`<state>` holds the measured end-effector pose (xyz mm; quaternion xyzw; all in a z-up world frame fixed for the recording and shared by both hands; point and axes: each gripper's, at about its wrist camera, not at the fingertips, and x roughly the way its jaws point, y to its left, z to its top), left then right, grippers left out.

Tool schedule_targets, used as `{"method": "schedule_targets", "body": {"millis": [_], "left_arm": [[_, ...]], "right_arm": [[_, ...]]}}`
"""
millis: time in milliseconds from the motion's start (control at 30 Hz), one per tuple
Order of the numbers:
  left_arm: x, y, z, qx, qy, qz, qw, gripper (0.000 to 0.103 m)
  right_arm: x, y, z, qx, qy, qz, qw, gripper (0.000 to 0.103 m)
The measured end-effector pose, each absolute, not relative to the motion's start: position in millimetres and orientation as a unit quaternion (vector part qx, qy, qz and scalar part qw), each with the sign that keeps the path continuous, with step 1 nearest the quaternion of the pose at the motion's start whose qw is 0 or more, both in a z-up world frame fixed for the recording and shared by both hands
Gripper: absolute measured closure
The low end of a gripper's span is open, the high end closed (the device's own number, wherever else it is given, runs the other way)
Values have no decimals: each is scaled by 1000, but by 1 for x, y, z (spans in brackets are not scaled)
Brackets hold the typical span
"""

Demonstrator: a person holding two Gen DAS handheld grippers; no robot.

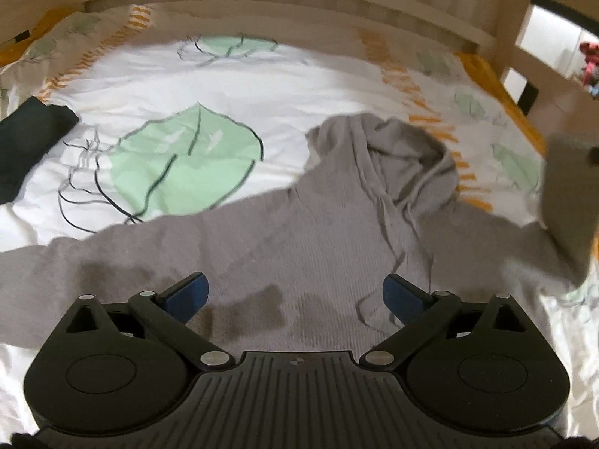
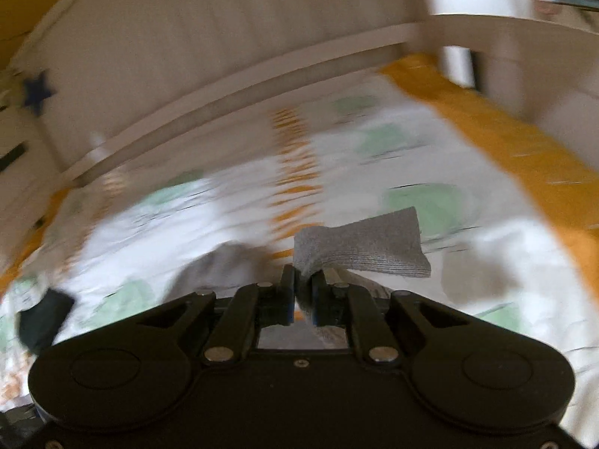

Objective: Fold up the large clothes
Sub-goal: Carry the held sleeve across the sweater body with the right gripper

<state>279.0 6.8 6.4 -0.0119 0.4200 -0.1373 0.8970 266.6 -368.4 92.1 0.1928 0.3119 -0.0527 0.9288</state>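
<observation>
The grey hooded sweater (image 1: 337,232) lies spread on the leaf-print bed cover (image 1: 179,86), hood toward the wooden bed rail (image 1: 299,3), body running toward the cameras, its two sleeves stretched out crosswise. The left gripper (image 1: 295,295) hangs directly over the chest with its jaws wide and nothing between them; its blue pads (image 1: 191,292) are clear of the cloth. The right gripper (image 2: 302,292) is closed narrow on the sleeve cuff (image 2: 359,247), which stands free of the bed cover; in the left view that raised sleeve shows as a blurred grey mass at the right edge. Judgement: the fold turns on the sleeve's long axis, which runs across the garment from the right hand toward the body. The right hand alone has cloth; its likely path is inward over the chest. A folded dark garment (image 1: 26,142) lies well apart at the left.
</observation>
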Motion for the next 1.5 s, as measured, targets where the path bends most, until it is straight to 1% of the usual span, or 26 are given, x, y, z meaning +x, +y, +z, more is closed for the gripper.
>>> {"method": "schedule_targets", "body": {"millis": [233,400,567,633,667,700,733,767,800,867,1033,1267,1400,1500], "left_arm": [[283,36,24,-57,400,-124,906,2],[288,52,26,-66,396,-103,910,2],[295,63,25,-82,398,-93,909,2],[296,65,23,-88,401,-93,907,2],[297,65,22,-89,403,-94,906,2],[299,65,20,-91,405,-96,905,2],[299,65,18,-92,407,-99,903,2],[300,64,16,-92,410,-101,902,2],[301,64,14,-92,412,-104,900,2],[303,61,9,-92,419,-111,897,2],[306,52,-5,-79,431,-131,890,2],[304,35,-37,-32,460,-121,879,2],[305,22,-53,-2,477,-112,872,2],[304,10,-68,41,487,-95,867,2]], "right_arm": [[294,-249,69,177,331,58,925,88],[308,-179,31,169,361,104,911,88],[309,-133,-10,147,396,124,898,88],[305,-122,-22,133,406,133,894,86],[301,-119,-26,128,408,141,893,80],[298,-117,-30,125,411,153,890,78],[296,-116,-34,123,415,165,887,76],[294,-115,-38,119,415,174,885,65],[290,-119,-38,117,412,182,885,50],[281,-127,-35,104,400,185,892,39],[261,-169,-27,80,390,166,902,39],[245,-250,-38,53,420,70,903,38],[237,-298,-54,81,449,7,890,39],[228,-322,-56,134,442,15,887,40]]}}
